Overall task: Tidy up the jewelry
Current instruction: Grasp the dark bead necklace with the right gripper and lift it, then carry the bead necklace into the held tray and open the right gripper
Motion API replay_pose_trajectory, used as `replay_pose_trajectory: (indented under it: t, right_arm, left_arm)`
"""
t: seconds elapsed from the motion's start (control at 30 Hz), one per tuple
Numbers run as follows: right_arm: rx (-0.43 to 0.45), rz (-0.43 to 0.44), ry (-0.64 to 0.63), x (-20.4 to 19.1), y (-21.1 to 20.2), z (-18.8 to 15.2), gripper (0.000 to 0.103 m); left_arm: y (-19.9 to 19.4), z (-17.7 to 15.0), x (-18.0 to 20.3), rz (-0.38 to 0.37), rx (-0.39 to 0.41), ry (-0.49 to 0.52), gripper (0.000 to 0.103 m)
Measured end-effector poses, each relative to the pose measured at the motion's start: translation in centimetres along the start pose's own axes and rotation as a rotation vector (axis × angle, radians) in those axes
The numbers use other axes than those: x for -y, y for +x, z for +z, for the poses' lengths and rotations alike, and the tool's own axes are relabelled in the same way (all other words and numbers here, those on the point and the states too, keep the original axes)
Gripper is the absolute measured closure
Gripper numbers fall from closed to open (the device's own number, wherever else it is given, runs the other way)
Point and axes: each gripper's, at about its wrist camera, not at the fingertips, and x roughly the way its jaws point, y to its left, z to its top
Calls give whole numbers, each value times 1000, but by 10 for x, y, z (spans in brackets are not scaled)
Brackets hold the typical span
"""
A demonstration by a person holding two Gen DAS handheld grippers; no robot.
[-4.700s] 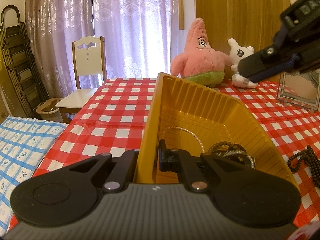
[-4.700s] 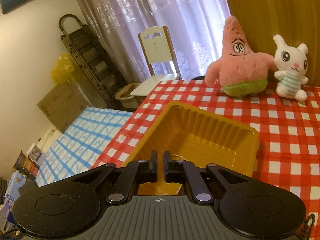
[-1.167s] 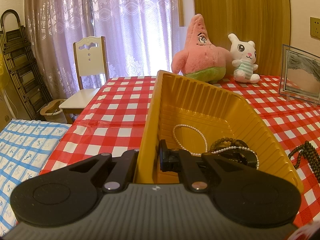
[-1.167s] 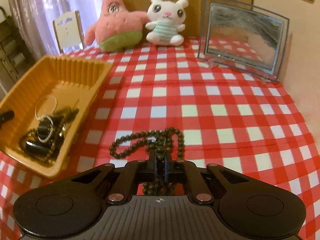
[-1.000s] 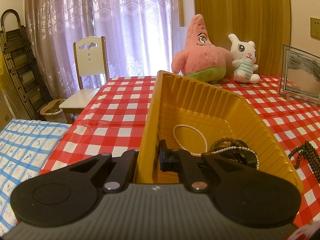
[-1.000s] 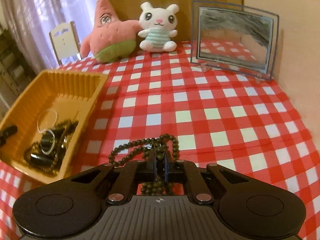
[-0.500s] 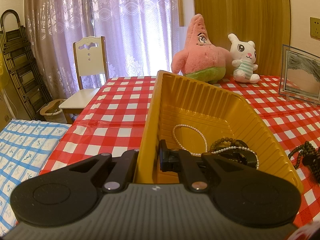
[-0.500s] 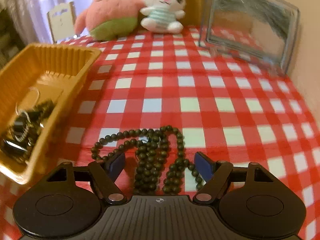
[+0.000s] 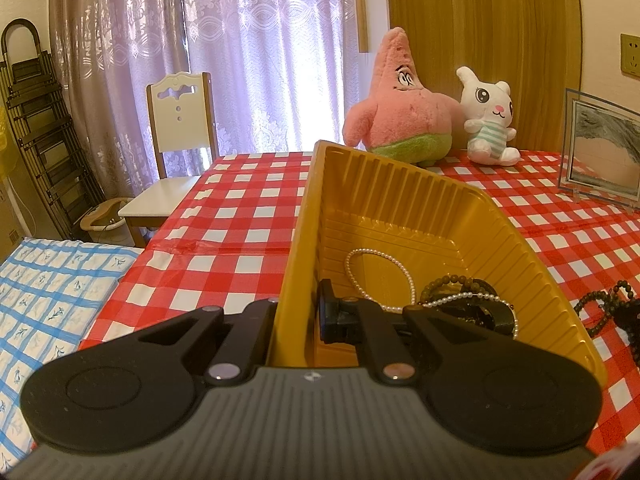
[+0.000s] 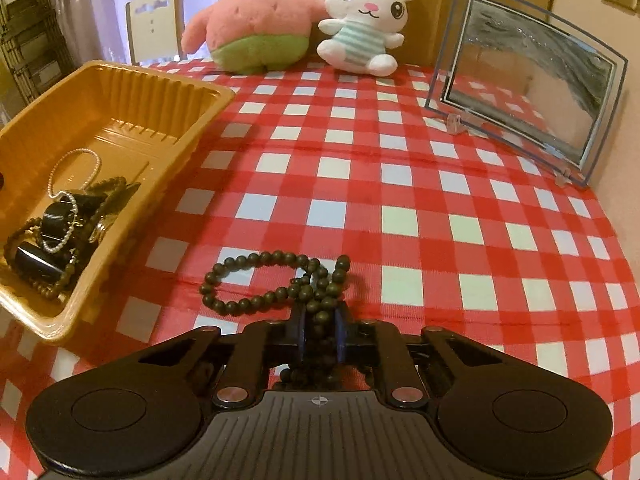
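Since half a second ago, right gripper point(image 10: 320, 336) jaws are closing on the dark bead necklace point(image 10: 276, 280) beside the yellow tray point(image 10: 192, 128); left gripper point(image 9: 296, 320) is pinching the tray wall. Loose loops are risking snagging.

The left gripper point(image 9: 298, 312)'s left finger is hidden behind the yellow tray point(image 9: 404, 188)'s wall. In the right wrist view, the near part of the dark bead necklace point(image 10: 276, 280) disappears under the right gripper point(image 10: 320, 330)'s body. The glass frame point(image 9: 600, 152) is cut by the left wrist view's right edge. The tangled pieces in the tray's near corner cannot be told apart.
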Motion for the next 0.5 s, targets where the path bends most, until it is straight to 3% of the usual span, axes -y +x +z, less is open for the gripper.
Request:
replay_pose_trajectory:
  t: [0.07,0.5]
  right_arm:
    - [22,-1,1,0,-6,1,96]
    - [91,37,40,4,-40,13,96]
  left_arm:
    - [0,0,1,0,1,1,96]
    - [1,1,1,1,1,4,96]
